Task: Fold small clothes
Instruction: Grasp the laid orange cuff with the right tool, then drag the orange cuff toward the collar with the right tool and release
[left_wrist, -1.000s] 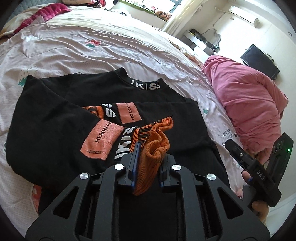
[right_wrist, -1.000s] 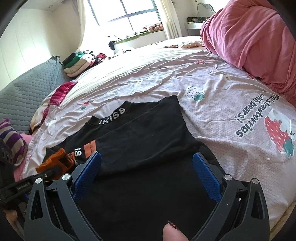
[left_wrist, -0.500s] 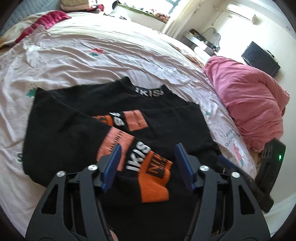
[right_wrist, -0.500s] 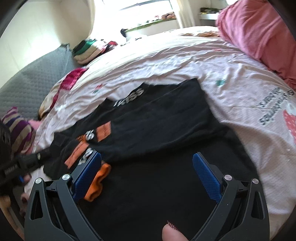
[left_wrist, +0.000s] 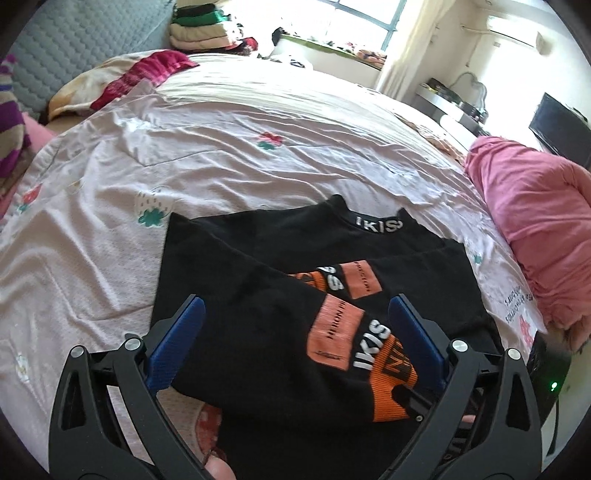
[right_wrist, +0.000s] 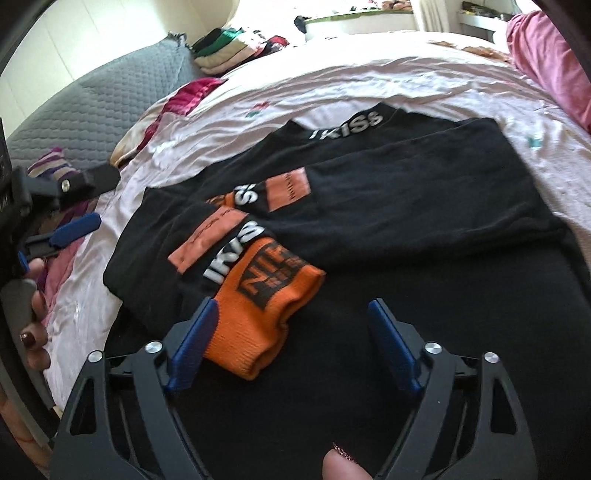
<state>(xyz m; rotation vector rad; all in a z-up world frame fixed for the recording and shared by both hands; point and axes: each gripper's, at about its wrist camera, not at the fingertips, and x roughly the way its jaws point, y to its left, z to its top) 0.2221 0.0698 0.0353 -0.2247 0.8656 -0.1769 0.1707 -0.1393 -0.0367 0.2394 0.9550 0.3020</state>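
Left wrist view: left gripper (left_wrist: 295, 332) spread wide and opening further, blue pads (left_wrist: 177, 343) clear of any cloth, above the black long-sleeved top with orange patches and white lettering (left_wrist: 258, 254) lying flat on the pale pink printed bedsheet (left_wrist: 221, 147); orange ribbed cuff (left_wrist: 391, 391) just inside the right-hand pad, no longer pinched as a second ago, now lying loose on the top. Pink bundled blanket (left_wrist: 535, 221) at right. Right wrist view: right gripper (right_wrist: 291, 339) closing, nothing clamped yet, cuff (right_wrist: 266, 310) between the pads and touching the left-hand one, where a second ago only plain black fabric lay. No containers visible.
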